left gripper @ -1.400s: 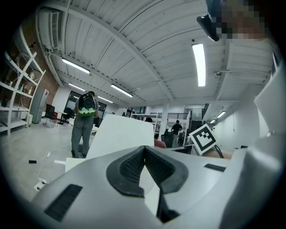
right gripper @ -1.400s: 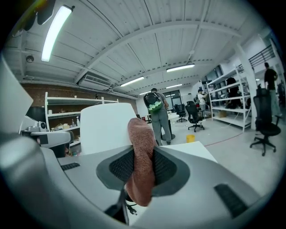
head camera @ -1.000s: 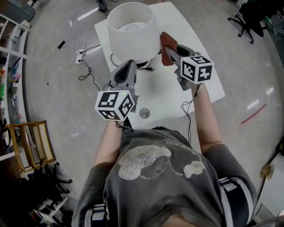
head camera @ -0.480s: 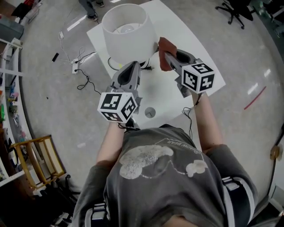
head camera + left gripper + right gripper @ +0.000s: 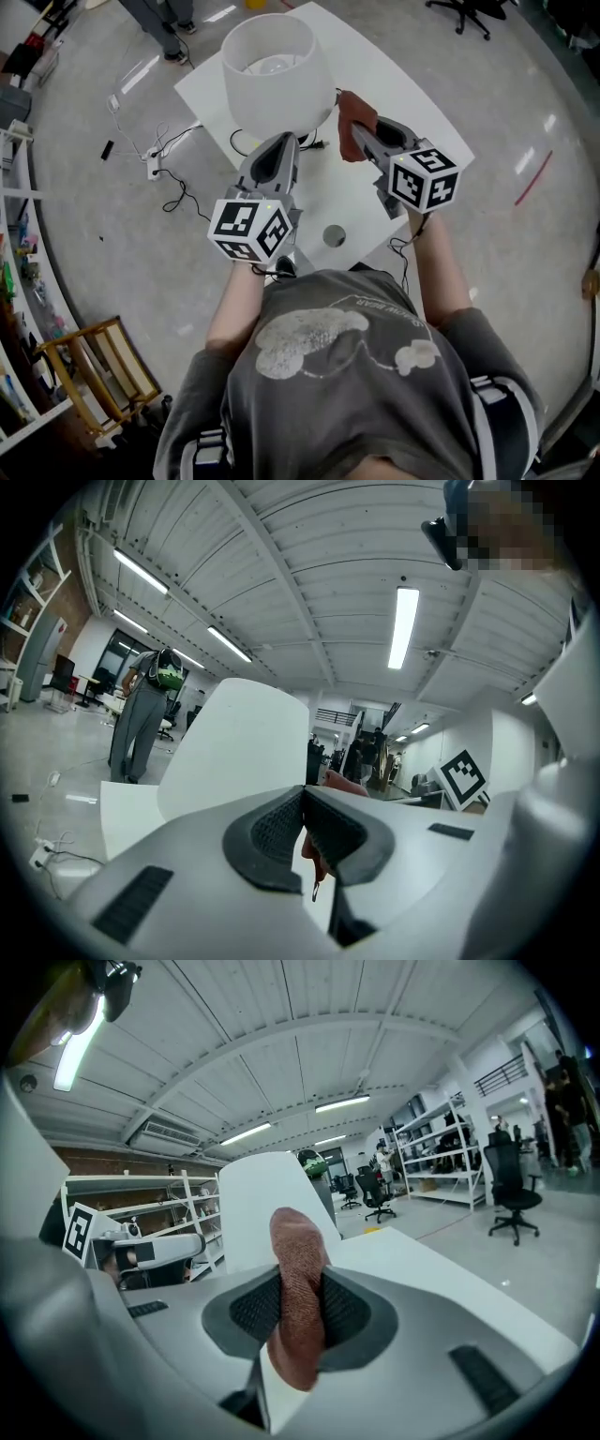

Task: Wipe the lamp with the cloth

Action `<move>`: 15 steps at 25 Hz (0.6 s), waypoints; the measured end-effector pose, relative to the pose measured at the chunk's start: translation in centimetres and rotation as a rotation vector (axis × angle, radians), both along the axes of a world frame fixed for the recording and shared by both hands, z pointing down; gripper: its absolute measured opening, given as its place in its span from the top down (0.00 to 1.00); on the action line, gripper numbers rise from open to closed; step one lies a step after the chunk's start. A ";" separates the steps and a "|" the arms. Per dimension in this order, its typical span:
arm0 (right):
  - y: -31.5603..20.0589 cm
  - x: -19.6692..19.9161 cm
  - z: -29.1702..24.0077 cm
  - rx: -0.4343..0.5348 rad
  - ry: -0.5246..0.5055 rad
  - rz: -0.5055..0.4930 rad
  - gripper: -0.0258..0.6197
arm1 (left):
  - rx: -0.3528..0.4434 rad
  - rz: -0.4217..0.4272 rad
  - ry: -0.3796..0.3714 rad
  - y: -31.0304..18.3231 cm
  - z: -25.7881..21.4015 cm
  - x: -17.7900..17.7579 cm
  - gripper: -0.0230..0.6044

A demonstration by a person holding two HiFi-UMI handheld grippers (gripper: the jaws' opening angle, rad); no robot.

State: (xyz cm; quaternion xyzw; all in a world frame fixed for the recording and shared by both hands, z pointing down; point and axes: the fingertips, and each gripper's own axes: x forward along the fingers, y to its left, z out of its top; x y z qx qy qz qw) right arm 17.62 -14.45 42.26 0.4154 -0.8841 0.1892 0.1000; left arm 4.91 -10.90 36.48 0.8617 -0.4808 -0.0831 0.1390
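Fingers (image 5: pixel 347 1312) of the right gripper (image 5: pixel 364 131) are clamped narrow on the rust-brown cloth (image 5: pixel 298 1288), which stands up between the pads and pokes out past their tips. In the head view the cloth hangs just beside the near right edge of the lamp (image 5: pixel 277 66), level with the lower rim of its white shade; I cannot tell whether it touches. The lamp stands at the far left of the white bench (image 5: pixel 403 94), with its black cord (image 5: pixel 239 141) trailing off the left side.

The left gripper (image 5: pixel 284 142) points at the foot of the shade from the near side. Its fingers (image 5: pixel 272 832) are pressed together, with nothing visibly caught between them.

By my reading, the step in hand is bringing the cloth onto the shade for a wiping stroke. The next move calls for laying the free end flat against the shade's right side and sweeping it round the curve with light pressure. The shade looks light and top-heavy, so a hard push could tip the lamp. The left gripper is well placed to steady it.
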 end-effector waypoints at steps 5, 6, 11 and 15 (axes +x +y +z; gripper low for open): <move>1.2 -1.2 -0.5 0.016 0.002 0.058 0.82 | 0.001 0.059 0.007 0.2 0.4 -0.9 0.95; 1.6 -1.5 -0.6 0.020 0.003 0.070 0.82 | 0.002 0.069 0.008 0.4 0.4 -1.3 0.95; 1.5 -1.0 -0.7 0.023 0.006 0.138 0.82 | -0.004 0.132 0.012 -0.4 0.8 -0.9 0.95; 2.5 -1.3 -0.7 0.016 0.004 0.183 0.82 | -0.010 0.173 0.019 0.0 0.8 -1.4 0.95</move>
